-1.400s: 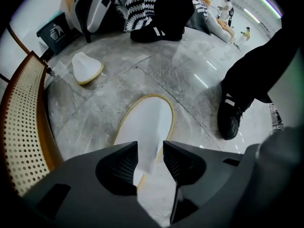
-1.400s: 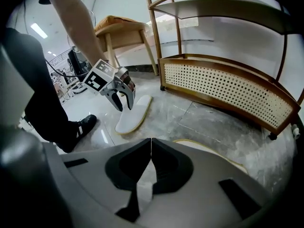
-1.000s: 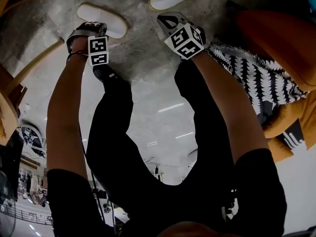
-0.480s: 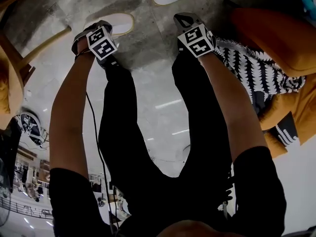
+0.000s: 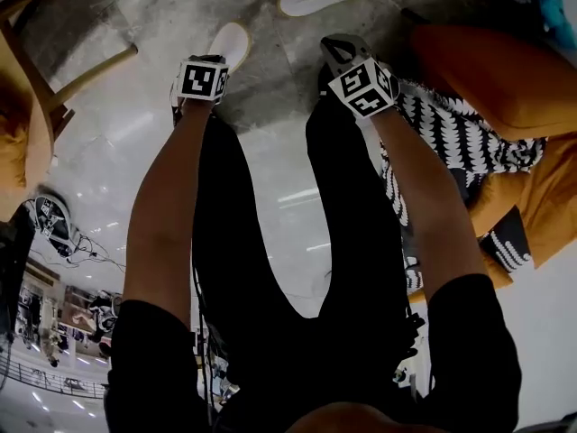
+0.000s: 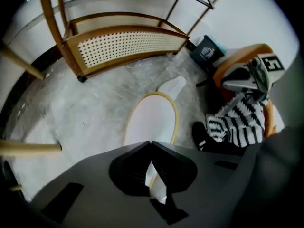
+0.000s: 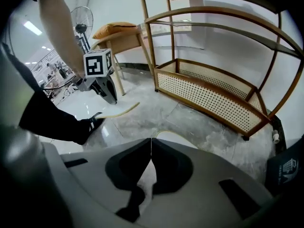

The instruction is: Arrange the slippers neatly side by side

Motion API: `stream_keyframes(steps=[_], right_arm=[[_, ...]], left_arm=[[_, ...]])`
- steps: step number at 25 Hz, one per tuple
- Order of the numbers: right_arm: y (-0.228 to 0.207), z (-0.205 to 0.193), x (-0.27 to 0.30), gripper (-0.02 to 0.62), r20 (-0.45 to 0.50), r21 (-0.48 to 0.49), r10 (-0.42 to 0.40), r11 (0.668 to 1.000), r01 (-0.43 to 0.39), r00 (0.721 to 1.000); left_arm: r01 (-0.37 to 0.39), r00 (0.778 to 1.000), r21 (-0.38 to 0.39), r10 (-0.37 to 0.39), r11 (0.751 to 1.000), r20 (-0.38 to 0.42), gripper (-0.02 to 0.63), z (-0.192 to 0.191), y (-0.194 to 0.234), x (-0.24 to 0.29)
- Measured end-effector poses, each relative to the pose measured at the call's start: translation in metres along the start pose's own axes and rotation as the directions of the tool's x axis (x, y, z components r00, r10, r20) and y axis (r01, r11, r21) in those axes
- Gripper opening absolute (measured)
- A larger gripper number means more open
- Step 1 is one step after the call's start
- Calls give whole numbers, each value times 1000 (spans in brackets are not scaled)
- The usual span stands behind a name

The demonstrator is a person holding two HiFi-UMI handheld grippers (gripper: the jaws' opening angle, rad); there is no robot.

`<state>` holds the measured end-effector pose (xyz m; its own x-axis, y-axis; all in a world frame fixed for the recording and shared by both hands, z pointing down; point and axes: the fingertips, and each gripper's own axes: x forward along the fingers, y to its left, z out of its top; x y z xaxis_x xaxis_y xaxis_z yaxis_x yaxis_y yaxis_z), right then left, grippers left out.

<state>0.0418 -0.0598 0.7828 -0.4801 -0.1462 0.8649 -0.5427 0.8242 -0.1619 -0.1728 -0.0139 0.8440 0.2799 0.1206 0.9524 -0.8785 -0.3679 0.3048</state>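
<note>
Gripping a white slipper (image 6: 151, 120) by its edge is the left tool (image 6: 150, 143).

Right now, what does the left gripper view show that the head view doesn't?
Only the left gripper view: the rattan shelf, a dark box, and the left gripper shut on the near slipper's rim.
Only the head view: the left gripper's marker cube and the person's sleeves.
Both: the near slipper, the far slipper, the right gripper and the striped cloth.
</note>
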Motion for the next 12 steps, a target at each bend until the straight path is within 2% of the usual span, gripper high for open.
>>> stream_keyframes(steps=[2, 5, 7, 9, 12], right_arm=[[3, 7, -1, 32, 18, -16, 18, 1000, -17, 1000], [3, 14, -1, 32, 53, 2, 27, 1000, -27, 998], [0, 15, 1, 32, 63, 27, 22, 999, -24, 998], [-3, 11, 4, 32, 65, 54, 17, 998, -21, 998], [-6, 5, 5, 32, 76, 91, 17, 996, -24, 997]], left_arm=[[12, 1000, -132, -8, 991, 31, 21, 3, -5, 4], [34, 996, -294, -9, 955, 84, 21, 11, -10, 13], [55, 993, -396, -7, 916, 121, 21, 18, -10, 20], [78, 988, -494, -1, 866, 155, 21, 22, -9, 28], [98, 982, -598, 19, 795, 187, 21, 25, -8, 40]])
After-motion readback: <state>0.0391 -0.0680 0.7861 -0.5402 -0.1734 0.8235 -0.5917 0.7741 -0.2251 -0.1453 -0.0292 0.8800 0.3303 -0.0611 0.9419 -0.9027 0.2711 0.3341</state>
